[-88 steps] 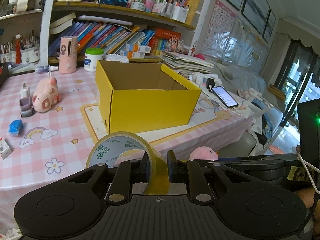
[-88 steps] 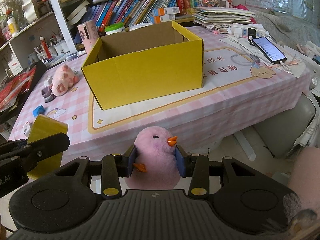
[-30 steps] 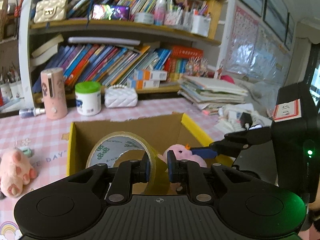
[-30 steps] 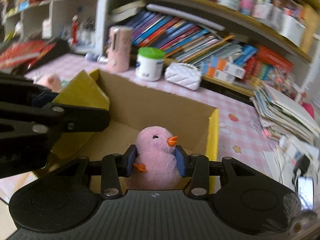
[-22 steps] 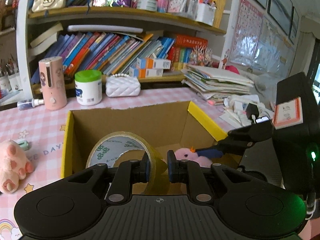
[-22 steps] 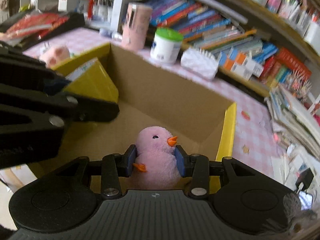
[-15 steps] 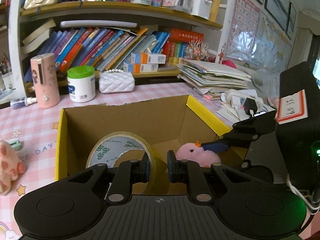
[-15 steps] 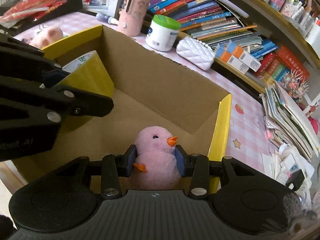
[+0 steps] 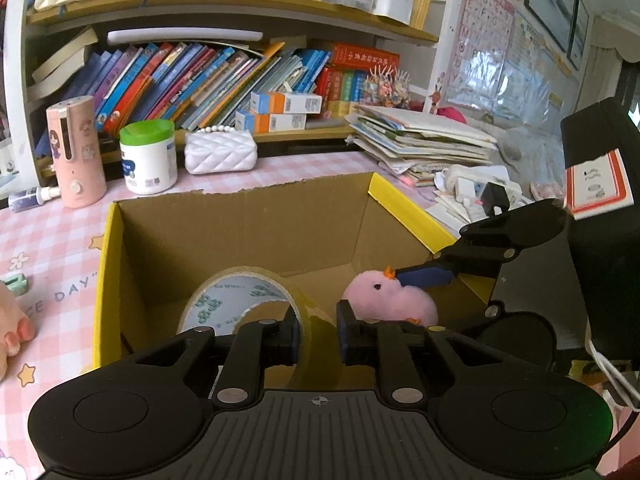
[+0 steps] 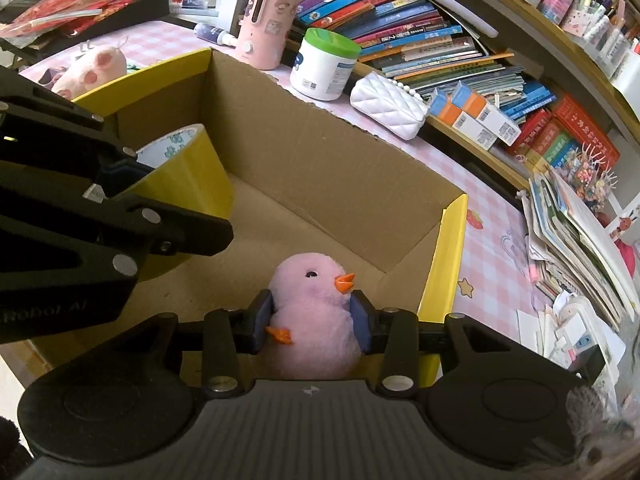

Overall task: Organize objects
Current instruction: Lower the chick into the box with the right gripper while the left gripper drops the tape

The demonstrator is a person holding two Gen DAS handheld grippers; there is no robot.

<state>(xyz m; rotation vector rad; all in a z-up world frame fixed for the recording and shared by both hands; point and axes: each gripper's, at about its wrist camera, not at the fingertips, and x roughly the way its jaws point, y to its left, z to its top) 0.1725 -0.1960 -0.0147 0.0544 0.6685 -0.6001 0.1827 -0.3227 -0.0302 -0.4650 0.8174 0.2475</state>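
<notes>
Nearest the left wrist camera, the left gripper (image 9: 318, 336) has its fingers around the band of a tape roll (image 9: 244, 300); the jaws have just been opening a little, with the roll's wall between them and the pads close on either side of it (whether they still press it I cannot tell). The roll stands on edge inside the yellow cardboard box (image 9: 240, 236), toward its left side. Seen from the right wrist camera, the right gripper (image 10: 312, 322) has its fingers pinching a pink plush chick (image 10: 312, 312) by the body, low in the same box, toward its right wall, beak pointing right. The left gripper's black frame crosses the left part of that view and hides some of the roll. Beyond the box, on the pink checked counter (image 9: 48, 236), stand a green-lidded white jar (image 9: 148, 156), a pink dispenser (image 9: 76, 152) and a white quilted purse (image 9: 220, 152); a pink plush pig (image 10: 92, 70) lies left of the box. Behind them are bookshelves (image 9: 208, 76).
</notes>
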